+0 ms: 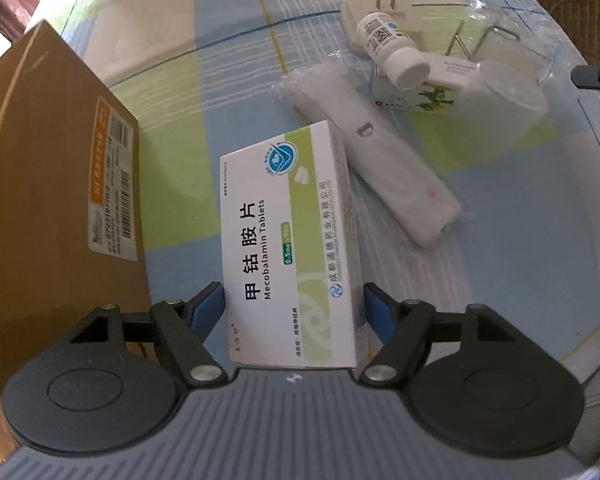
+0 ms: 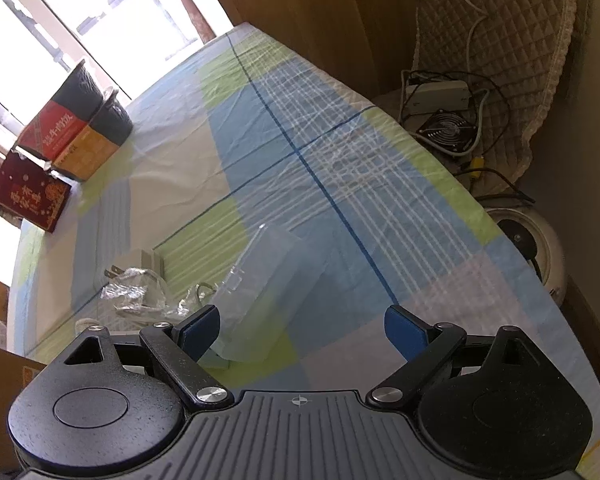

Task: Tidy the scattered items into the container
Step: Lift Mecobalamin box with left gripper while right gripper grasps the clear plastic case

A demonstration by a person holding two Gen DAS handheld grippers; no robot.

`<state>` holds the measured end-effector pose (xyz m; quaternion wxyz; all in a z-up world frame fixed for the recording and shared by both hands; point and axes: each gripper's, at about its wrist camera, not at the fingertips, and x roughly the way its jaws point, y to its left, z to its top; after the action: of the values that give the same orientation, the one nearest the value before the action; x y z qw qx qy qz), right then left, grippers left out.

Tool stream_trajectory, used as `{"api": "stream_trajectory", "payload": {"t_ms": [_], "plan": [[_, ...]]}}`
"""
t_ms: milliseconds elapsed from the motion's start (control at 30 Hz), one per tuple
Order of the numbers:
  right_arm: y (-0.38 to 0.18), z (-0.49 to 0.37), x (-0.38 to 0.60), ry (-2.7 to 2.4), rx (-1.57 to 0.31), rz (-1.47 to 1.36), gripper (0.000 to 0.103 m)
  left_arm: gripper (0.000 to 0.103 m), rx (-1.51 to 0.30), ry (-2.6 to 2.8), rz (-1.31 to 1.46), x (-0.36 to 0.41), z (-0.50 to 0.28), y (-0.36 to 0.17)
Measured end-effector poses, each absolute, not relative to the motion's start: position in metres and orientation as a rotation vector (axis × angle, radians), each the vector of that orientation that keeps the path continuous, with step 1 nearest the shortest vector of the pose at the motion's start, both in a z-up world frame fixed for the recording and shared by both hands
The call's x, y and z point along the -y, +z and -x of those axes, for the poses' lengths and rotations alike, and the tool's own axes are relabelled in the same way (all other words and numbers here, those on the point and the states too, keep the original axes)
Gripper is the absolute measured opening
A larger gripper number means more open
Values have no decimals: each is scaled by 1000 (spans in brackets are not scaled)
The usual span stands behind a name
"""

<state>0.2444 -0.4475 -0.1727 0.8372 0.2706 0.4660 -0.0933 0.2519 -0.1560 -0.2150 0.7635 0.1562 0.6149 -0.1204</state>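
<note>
Cardboard box (image 1: 40,184) stands at left on the checked cloth (image 1: 180,92); just beside it the left gripper (image 1: 294,304) holds a tablet carton (image 1: 288,240) clamped between its 2 blue pads. White wrapped tube (image 1: 380,172), then bottle (image 1: 396,52), lie beyond. Right gripper (image 2: 302,328): fingers apart, empty, over cloth.

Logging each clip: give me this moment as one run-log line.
left gripper: shut on tablet box | right gripper: open, holding nothing | cardboard box: left of tablet box | white tube: on table
</note>
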Motion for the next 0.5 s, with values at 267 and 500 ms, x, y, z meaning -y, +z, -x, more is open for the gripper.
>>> {"api": "stream_trajectory", "payload": {"t_ms": [267,500], "plan": [[-170,-246,448,-200,-951,-621,94,67,-1299,-273,-280,155,-273,-220],[-171,-267,444,-205,-928,-669,94,67,-1163,-254,-317,158,-274,-189]]}}
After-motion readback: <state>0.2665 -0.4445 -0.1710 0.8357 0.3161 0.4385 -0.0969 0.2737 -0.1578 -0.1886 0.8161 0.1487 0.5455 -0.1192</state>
